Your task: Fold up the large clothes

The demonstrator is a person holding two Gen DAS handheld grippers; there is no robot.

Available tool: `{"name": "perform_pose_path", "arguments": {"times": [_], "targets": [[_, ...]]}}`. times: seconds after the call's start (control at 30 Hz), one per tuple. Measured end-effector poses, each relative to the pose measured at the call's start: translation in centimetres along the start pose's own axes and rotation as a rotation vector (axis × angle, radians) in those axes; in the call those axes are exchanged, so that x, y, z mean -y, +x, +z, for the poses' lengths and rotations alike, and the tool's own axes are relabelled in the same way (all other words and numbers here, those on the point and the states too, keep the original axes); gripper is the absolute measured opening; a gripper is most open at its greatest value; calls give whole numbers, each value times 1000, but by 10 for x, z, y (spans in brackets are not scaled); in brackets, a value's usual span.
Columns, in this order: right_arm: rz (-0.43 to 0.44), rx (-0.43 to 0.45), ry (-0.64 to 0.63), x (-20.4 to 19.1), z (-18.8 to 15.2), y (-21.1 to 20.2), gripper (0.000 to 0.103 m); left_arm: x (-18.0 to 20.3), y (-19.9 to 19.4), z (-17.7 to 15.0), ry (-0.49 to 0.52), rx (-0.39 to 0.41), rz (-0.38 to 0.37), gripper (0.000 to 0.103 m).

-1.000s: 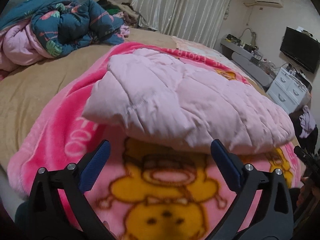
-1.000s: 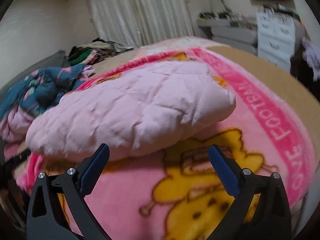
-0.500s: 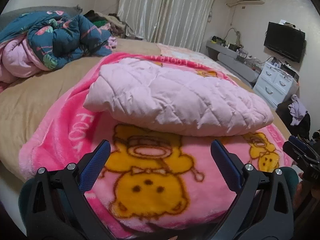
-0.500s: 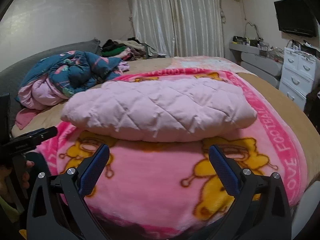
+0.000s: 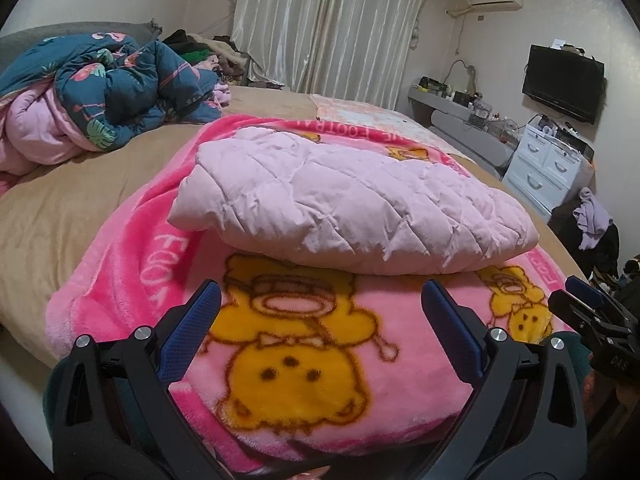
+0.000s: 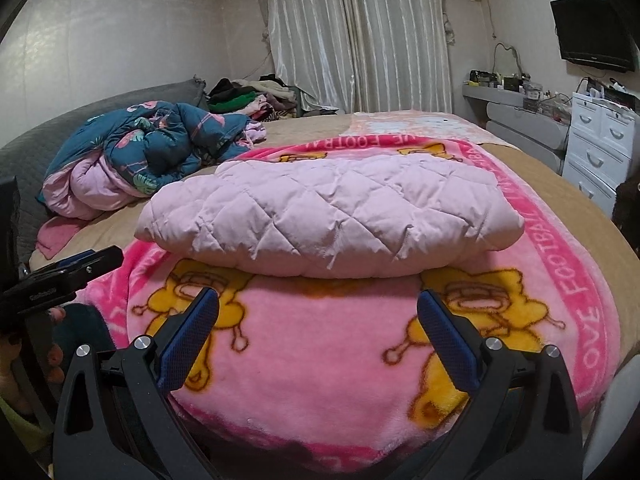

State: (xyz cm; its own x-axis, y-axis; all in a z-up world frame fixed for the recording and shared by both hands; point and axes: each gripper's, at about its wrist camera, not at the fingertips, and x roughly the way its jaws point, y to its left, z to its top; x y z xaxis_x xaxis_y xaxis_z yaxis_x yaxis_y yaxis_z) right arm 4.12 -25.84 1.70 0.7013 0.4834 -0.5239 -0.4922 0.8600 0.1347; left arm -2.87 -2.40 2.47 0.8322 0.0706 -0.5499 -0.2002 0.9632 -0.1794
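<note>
The left gripper (image 5: 320,300) is spread wide with nothing between its blue-padded fingers (image 5: 192,330), held above the near edge of a pink blanket (image 5: 304,364) printed with yellow cartoon figures. The right gripper (image 6: 318,308) is likewise spread apart and empty, over the same near edge of the blanket (image 6: 328,344). Each tool shows at the side of the other's view: the right one off to the left gripper's right, the left one off to the right gripper's left.

Just ahead of both pairs of fingers, lying on the blanket, is the folded quilted pink jacket (image 5: 352,204), a compact puffy bundle clear of either tool; from the right wrist view the jacket (image 6: 332,220) lies squarely across the front.

Farther ahead and to the left, a crumpled dark blue flowered quilt (image 5: 116,92) with pink lining sits on the tan bed (image 5: 68,208). Beyond it are heaped clothes (image 6: 256,100), then pale curtains (image 5: 332,28). Far right stand white drawers (image 5: 548,168) and a wall television (image 5: 562,76).
</note>
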Motion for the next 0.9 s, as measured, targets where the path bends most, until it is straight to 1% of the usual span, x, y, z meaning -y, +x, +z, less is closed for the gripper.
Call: {"name": "perform_pose_path", "arguments": {"times": [0.1,0.33,0.9], "targets": [[-4,4,2,0,0,0,99,1,0,1,6,3,10,94],[-2,3,3,1,1,-1,99,1,0,0,5,-2,-1,94],[-4,7,-4,-2,1,-2,99,0,-1,1,13,-1,12,94]]}}
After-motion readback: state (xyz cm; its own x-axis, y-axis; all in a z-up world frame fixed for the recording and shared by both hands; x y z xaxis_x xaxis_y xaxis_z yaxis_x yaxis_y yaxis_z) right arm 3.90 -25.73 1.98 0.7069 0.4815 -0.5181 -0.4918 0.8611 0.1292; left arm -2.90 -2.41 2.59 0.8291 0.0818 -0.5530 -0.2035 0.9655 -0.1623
